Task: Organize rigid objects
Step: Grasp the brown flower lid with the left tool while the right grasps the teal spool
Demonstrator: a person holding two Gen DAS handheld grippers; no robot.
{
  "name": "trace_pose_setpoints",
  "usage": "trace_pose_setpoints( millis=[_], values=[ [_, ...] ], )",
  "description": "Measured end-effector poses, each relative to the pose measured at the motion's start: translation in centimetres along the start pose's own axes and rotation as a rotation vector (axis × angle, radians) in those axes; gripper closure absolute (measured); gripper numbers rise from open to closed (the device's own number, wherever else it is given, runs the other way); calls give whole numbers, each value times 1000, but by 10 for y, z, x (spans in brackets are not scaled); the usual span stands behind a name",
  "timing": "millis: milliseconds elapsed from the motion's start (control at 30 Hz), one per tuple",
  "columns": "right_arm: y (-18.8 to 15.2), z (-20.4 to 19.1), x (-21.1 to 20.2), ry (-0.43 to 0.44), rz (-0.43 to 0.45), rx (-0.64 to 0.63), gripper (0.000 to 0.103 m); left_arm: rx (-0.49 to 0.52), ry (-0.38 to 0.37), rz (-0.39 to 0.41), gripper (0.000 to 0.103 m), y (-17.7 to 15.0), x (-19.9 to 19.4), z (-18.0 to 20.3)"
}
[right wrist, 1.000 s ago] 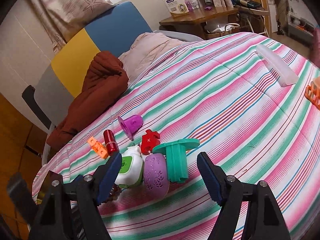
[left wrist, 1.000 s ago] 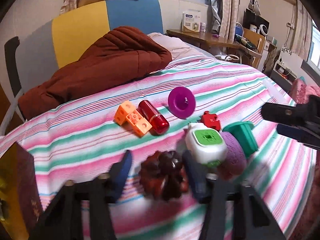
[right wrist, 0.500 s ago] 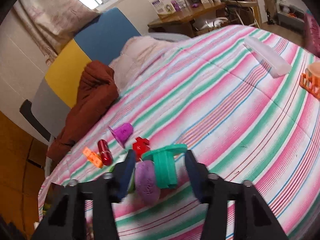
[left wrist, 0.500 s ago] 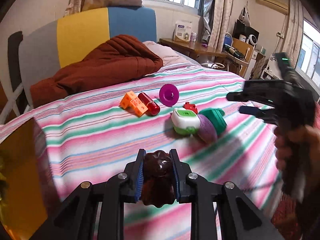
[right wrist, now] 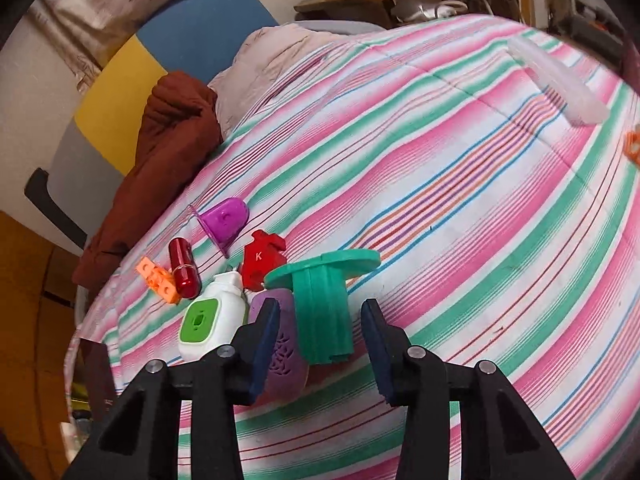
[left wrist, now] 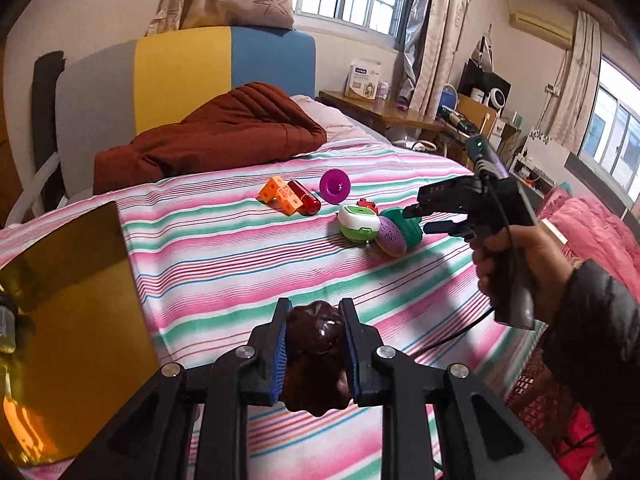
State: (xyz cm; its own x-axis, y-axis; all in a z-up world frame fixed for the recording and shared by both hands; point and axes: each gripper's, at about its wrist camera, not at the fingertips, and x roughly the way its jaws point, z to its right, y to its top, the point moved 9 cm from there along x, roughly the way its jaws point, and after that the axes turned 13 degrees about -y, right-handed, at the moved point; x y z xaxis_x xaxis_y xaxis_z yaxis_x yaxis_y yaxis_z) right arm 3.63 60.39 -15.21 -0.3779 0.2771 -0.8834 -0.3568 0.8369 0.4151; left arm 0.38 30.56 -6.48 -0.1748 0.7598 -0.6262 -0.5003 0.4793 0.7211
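Observation:
In the left wrist view my left gripper (left wrist: 314, 312) is shut on a dark brown lumpy toy (left wrist: 316, 344), held above the striped bed cover (left wrist: 224, 264). My right gripper (right wrist: 320, 312) hangs over the toy cluster with its jaws partly apart. The stem of the green flanged piece (right wrist: 324, 312) stands between the fingers, with small gaps at both pads. A purple oval (right wrist: 284, 344) and a white-and-green device (right wrist: 208, 320) lie just left of it. Behind are a red puzzle piece (right wrist: 260, 258), a purple cone (right wrist: 224, 216), a red capsule (right wrist: 182, 268) and orange blocks (right wrist: 158, 280).
A gold box (left wrist: 68, 312) stands at the bed's near left edge. A brown quilt (left wrist: 224, 136) lies by the headboard. A translucent long case (right wrist: 556, 80) and an orange basket (right wrist: 632, 146) sit at the far right. A person's hand (left wrist: 516, 264) holds the right gripper.
The left gripper closed on the brown toy, lifted it and drew back from the cluster. The right gripper's jaws narrowed and sank around the green piece.

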Motion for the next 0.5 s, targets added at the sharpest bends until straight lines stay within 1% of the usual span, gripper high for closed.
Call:
trace_pose_setpoints(
  millis=[167,200,267,300,333,433,500],
  values=[
    [-2,-4,3,-34,16,-56,59,6,11,23,80,-2,-15,-1],
    [-3,-5,3,-36,18,-66,60,2,10,24,80,-3,-17,-1],
    [-4,-6,7,-68,22,-94,62,-4,12,23,80,-6,-20,-2],
    [-4,-5,8,-75,20,-100,69,-7,13,26,80,-6,-21,-3],
    [-5,-6,11,-80,12,-109,73,-11,12,27,80,-8,-23,-4],
    [-6,-7,19,-110,-2,-135,72,-17,17,24,80,-11,-26,-5],
    [-10,-7,27,-126,-33,-154,72,-20,22,24,80,-13,-28,-6]
  ],
)
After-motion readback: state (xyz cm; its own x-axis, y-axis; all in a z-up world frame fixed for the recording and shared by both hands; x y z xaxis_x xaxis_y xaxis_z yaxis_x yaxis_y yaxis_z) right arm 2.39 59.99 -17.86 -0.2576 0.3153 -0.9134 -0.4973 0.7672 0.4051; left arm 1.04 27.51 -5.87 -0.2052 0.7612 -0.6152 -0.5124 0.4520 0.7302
